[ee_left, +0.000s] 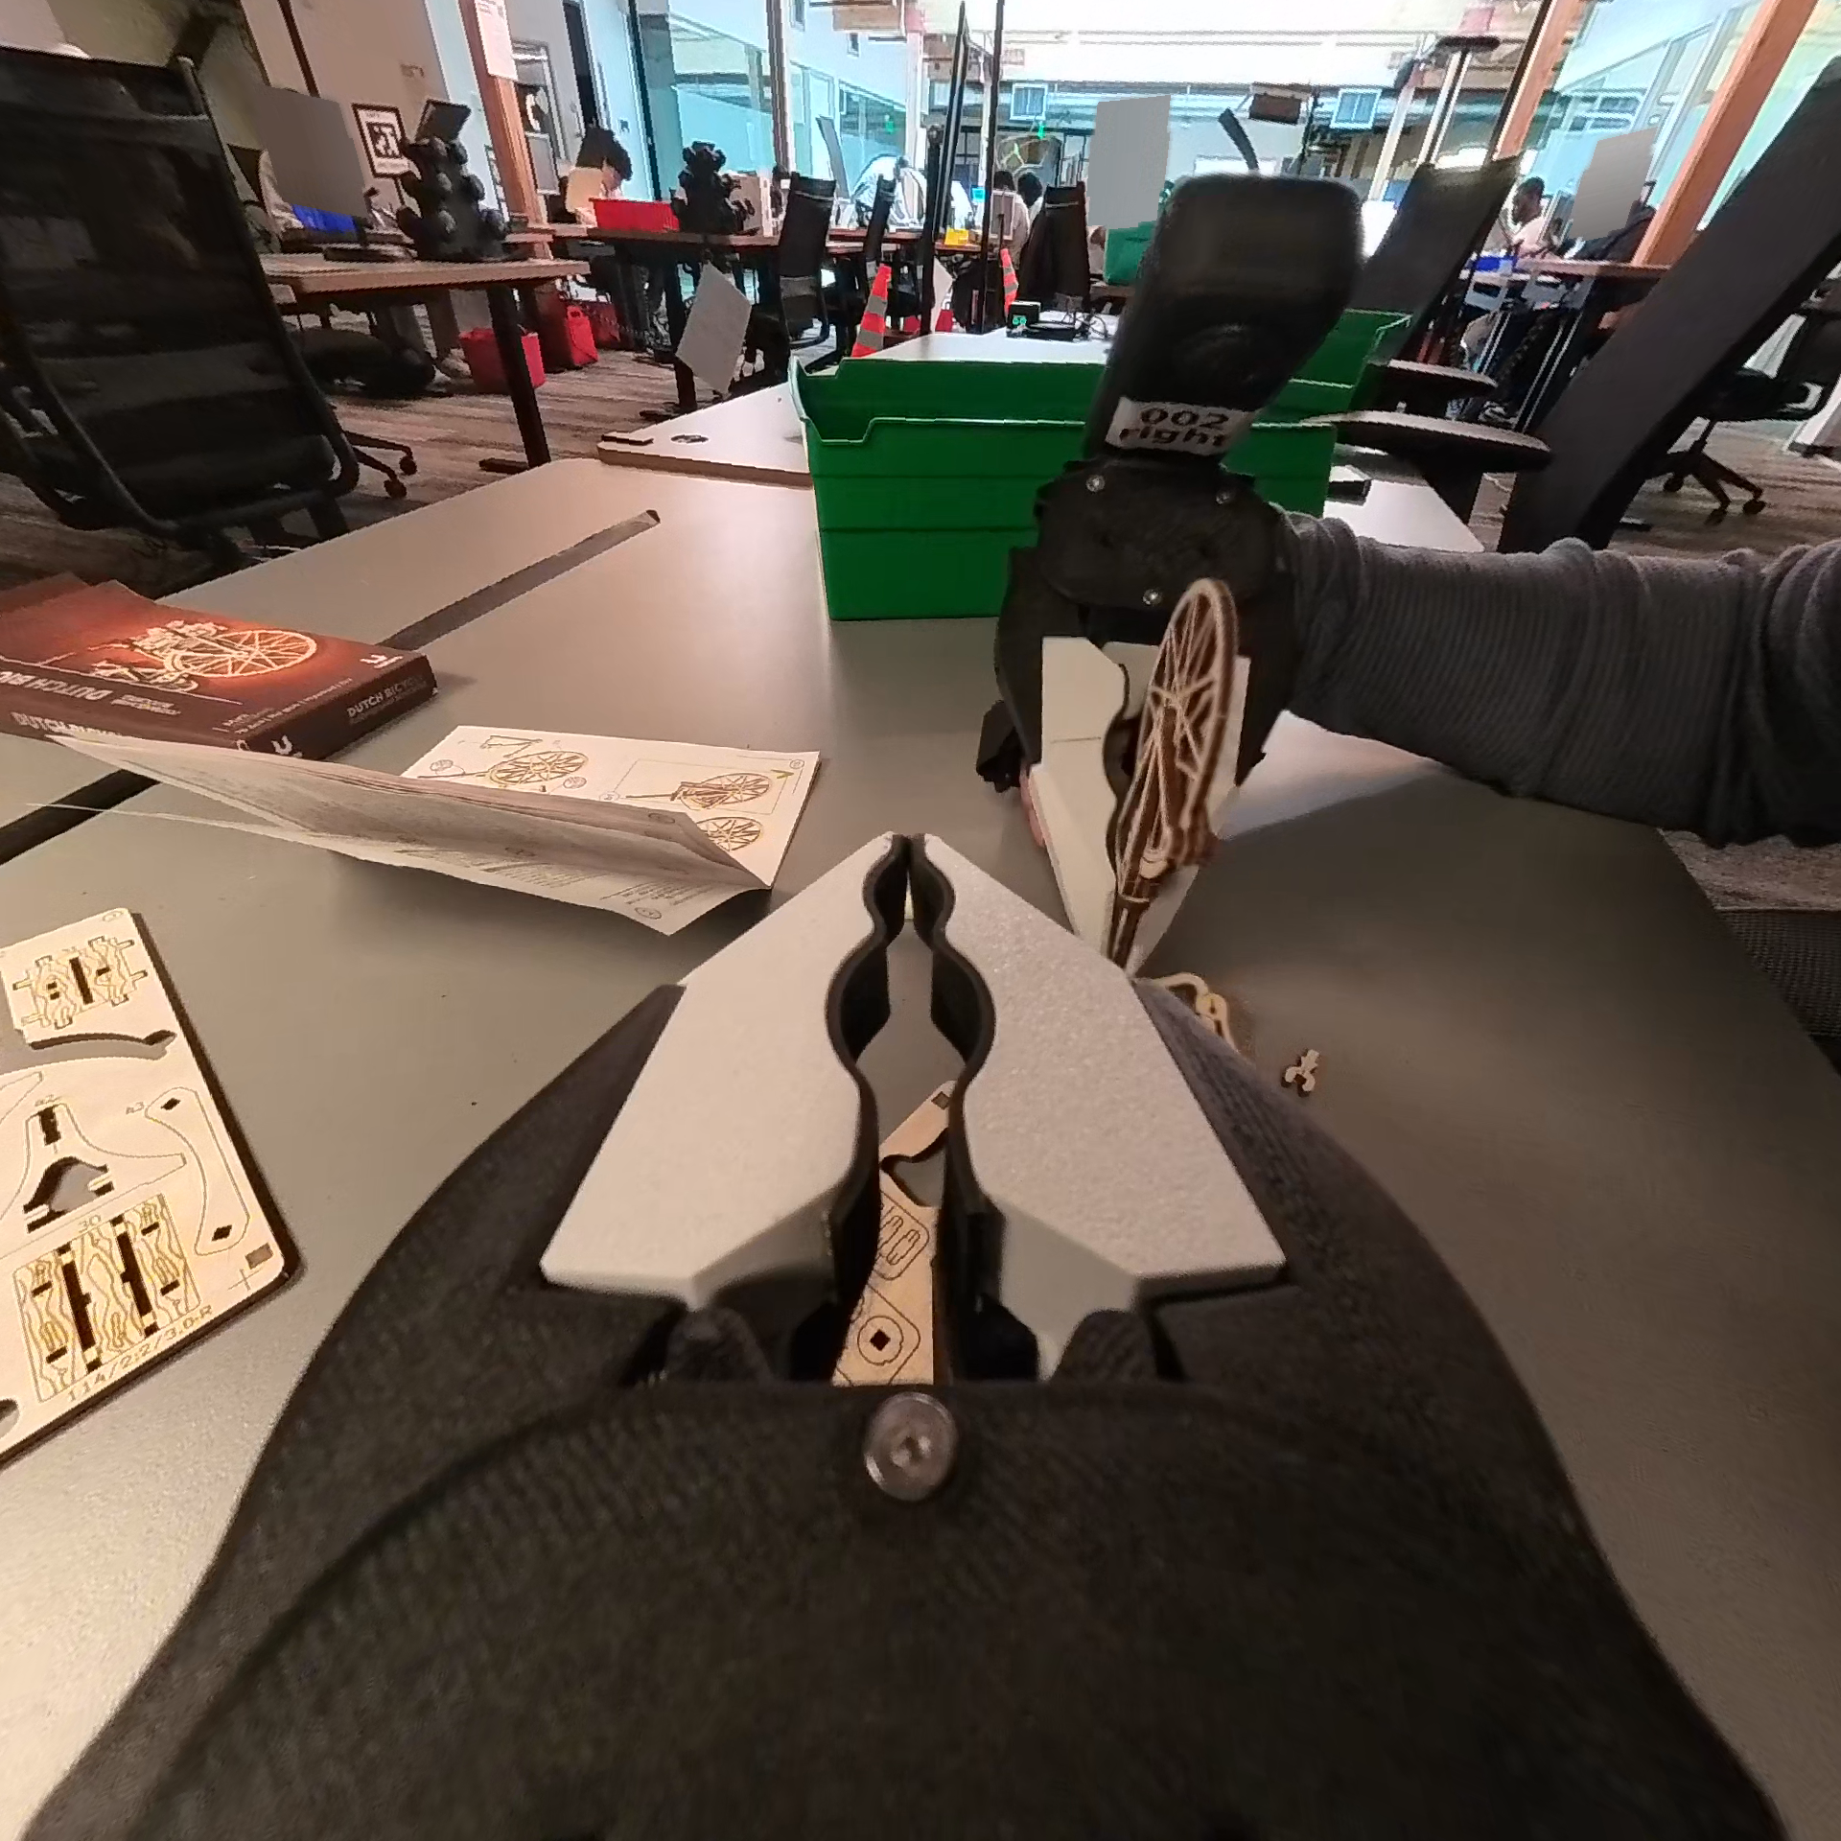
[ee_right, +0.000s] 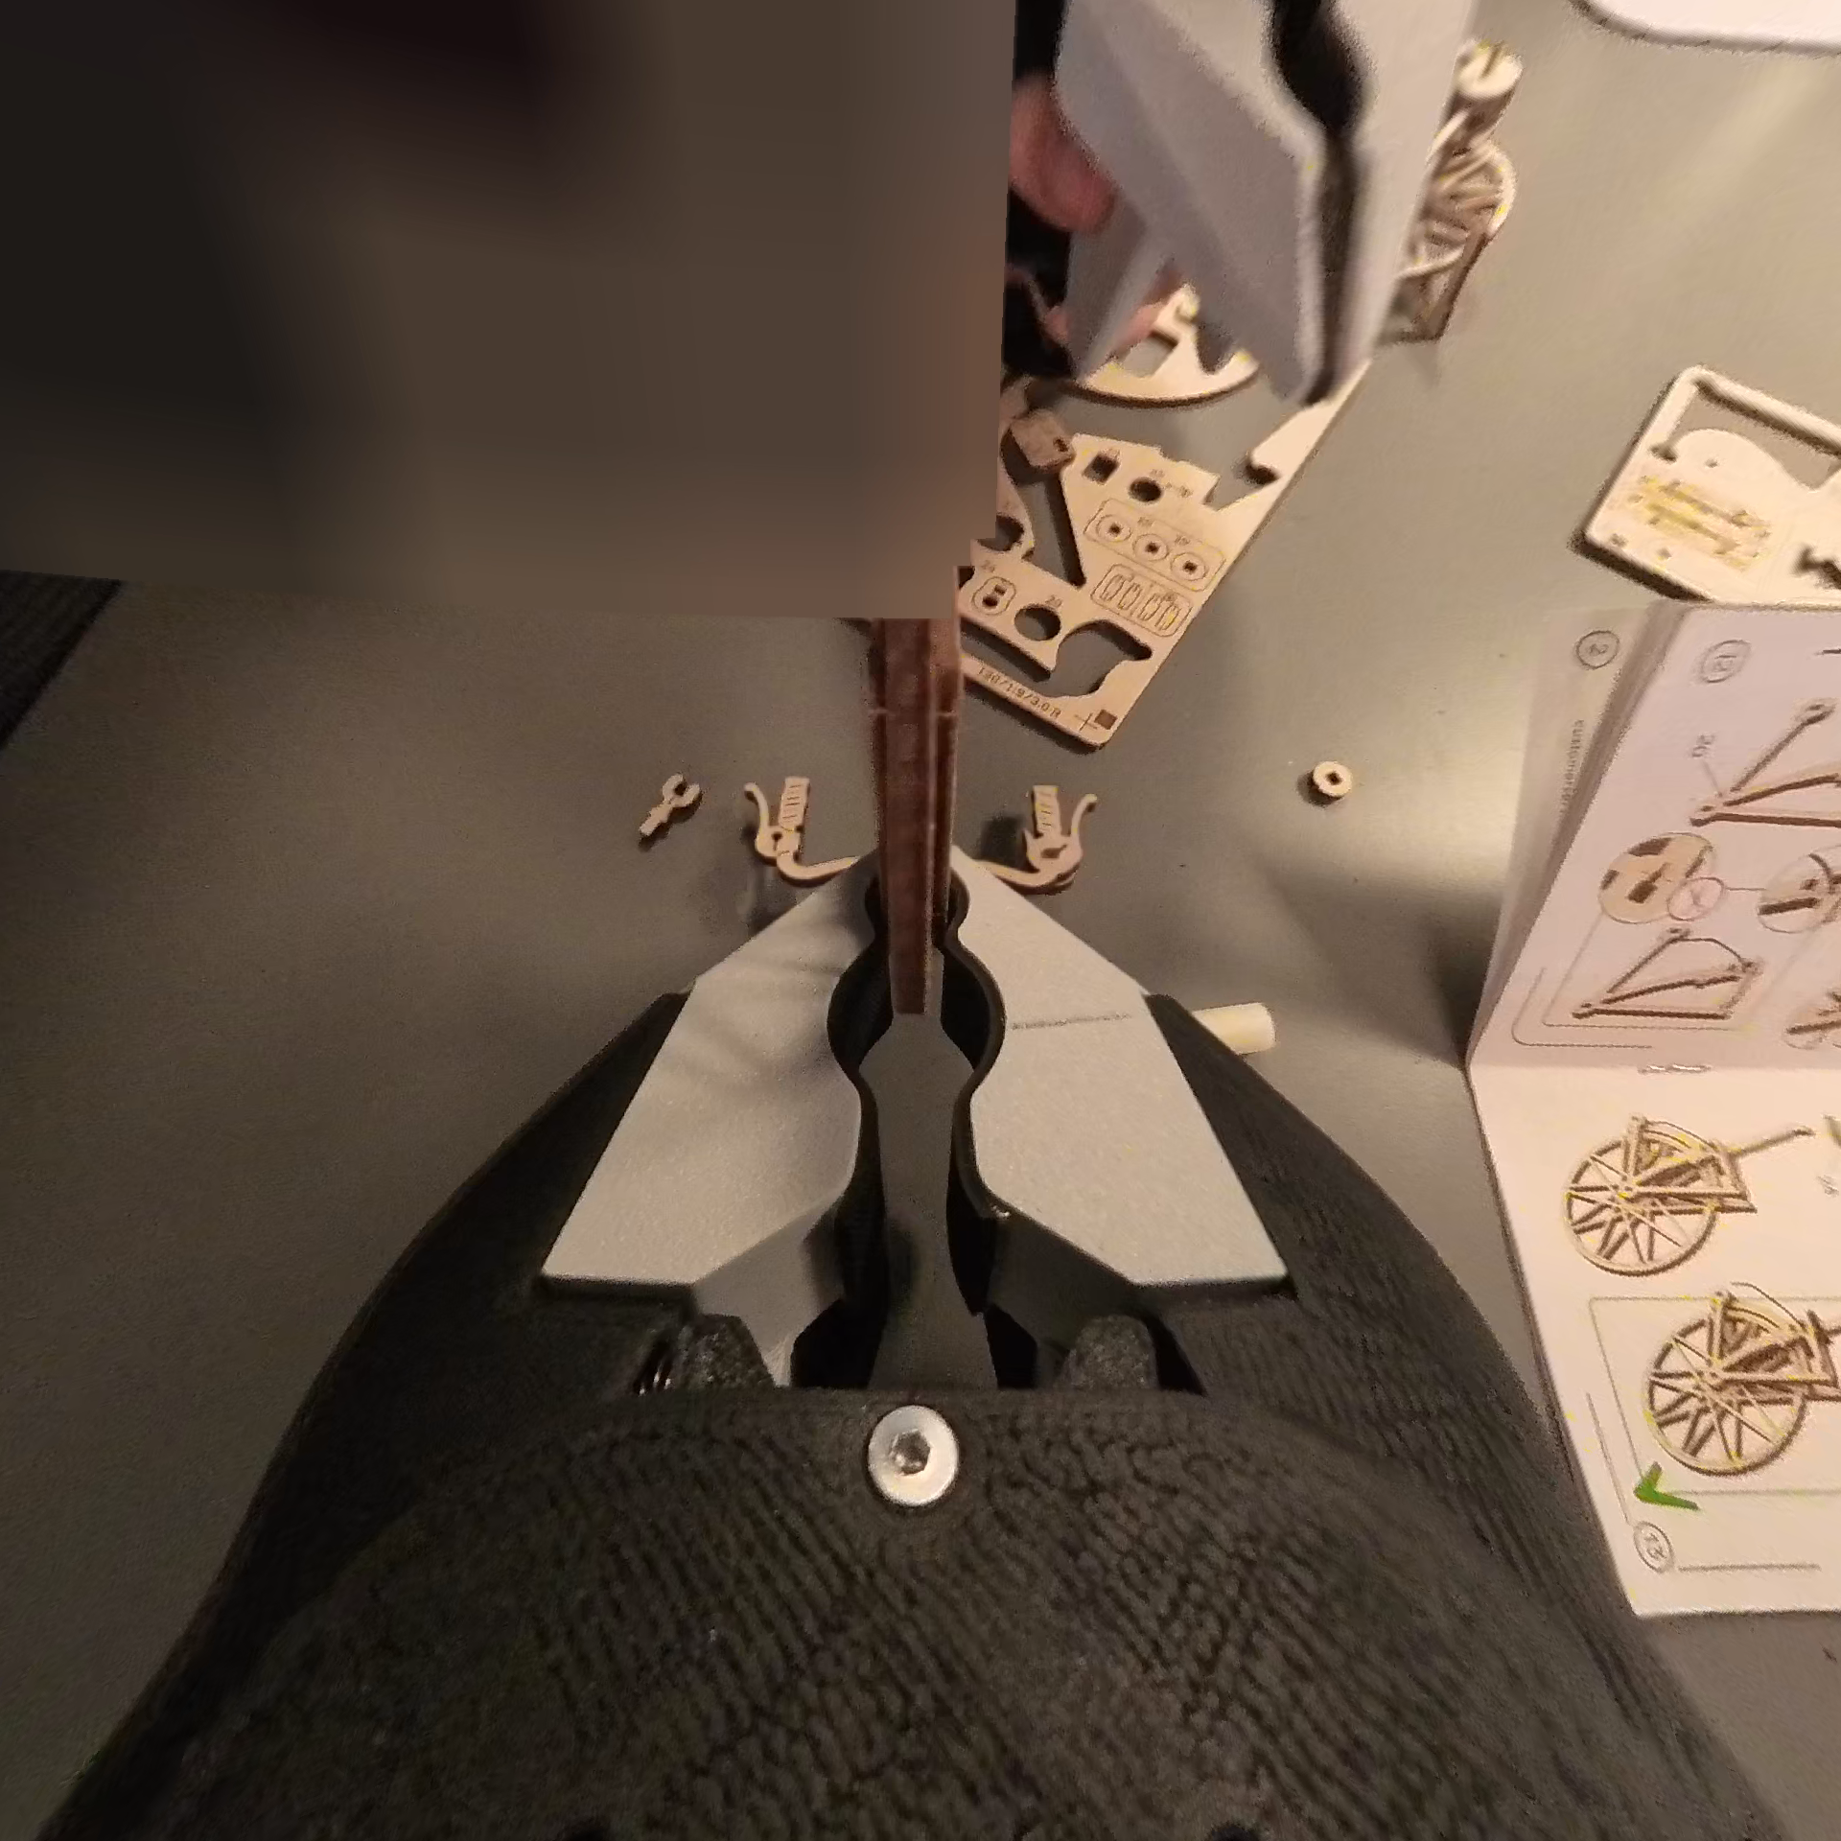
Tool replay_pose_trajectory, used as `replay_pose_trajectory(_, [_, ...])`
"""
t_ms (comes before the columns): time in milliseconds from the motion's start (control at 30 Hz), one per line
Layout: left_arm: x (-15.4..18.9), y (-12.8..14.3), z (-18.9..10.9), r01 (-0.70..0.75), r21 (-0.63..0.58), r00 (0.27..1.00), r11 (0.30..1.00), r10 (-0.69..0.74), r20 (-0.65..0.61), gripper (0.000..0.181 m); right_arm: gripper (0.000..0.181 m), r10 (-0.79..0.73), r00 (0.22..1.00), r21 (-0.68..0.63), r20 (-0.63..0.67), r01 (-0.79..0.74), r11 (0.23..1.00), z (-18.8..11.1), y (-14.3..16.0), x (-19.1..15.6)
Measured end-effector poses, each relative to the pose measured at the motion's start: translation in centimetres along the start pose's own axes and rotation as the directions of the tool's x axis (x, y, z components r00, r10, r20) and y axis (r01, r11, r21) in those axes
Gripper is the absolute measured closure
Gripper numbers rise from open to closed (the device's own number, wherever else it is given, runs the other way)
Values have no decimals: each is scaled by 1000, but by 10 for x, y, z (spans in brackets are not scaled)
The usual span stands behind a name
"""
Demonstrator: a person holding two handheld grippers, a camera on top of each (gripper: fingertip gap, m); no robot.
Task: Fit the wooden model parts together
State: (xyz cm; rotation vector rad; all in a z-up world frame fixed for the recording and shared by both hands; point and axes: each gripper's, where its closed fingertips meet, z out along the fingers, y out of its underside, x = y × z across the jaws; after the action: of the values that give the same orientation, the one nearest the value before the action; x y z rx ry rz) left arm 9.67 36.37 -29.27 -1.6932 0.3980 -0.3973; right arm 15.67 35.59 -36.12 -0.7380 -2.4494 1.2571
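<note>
My right gripper [ee_right: 912,887] is shut on a brown wooden spoked wheel [ee_right: 907,777], seen edge-on between its fingers. In the left wrist view the right gripper [ee_left: 1131,926] points down at the table and holds the wheel [ee_left: 1181,737] upright. My left gripper [ee_left: 909,857] is shut with nothing at its tips. A wooden parts sheet [ee_left: 902,1245] shows through the gap behind them. In the right wrist view the left gripper [ee_right: 1245,199] hovers over that sheet [ee_right: 1096,558], beside a pale wooden wheel assembly [ee_right: 1454,199]. Two curved wooden parts [ee_right: 787,837] [ee_right: 1046,847] lie near the right fingertips.
An open instruction booklet [ee_left: 558,827] [ee_right: 1674,1096] and a dark box [ee_left: 199,687] lie on the grey table. Other parts sheets [ee_left: 110,1146] [ee_right: 1713,498], a small ring [ee_right: 1332,780], a small loose part [ee_right: 667,802] and a white peg [ee_right: 1240,1026] lie around. Green bins [ee_left: 996,478] stand behind. My hands' fingertips stand some 9 centimeters from each other.
</note>
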Motion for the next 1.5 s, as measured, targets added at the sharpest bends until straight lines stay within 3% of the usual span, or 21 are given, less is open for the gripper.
replay_pose_trajectory(100, [10,5,3,17,-53,999,998,-19,-40,181,181,16,998,100,-68,-9,995,-18,-14,7])
replay_pose_trajectory(200, [28,27,10,27,-219,997,975,-41,-59,169,181,19,983,261,-183,30,965,-51,-32,16])
replay_pose_trajectory(367, [61,65,21,-66,-420,998,905,53,-41,154,181,40,955,435,-293,96,895,-87,-44,25])
replay_pose_trajectory(500, [56,73,30,-81,-477,991,875,120,52,135,181,54,952,503,-303,112,857,-97,-46,26])
replay_pose_trajectory(667, [48,75,41,-23,-493,991,870,84,103,127,181,70,963,567,-259,92,819,-102,-48,22])
replay_pose_trajectory(967, [43,76,49,-86,-516,983,853,157,96,120,181,58,975,557,-215,74,827,-96,-47,15])
replay_pose_trajectory(1333, [45,78,41,-109,-521,988,847,148,33,124,181,24,991,399,-131,30,916,-61,-30,6])
replay_pose_trajectory(1500, [41,77,37,-143,-533,978,834,202,55,126,181,13,999,266,-38,-3,964,-41,-19,-7])
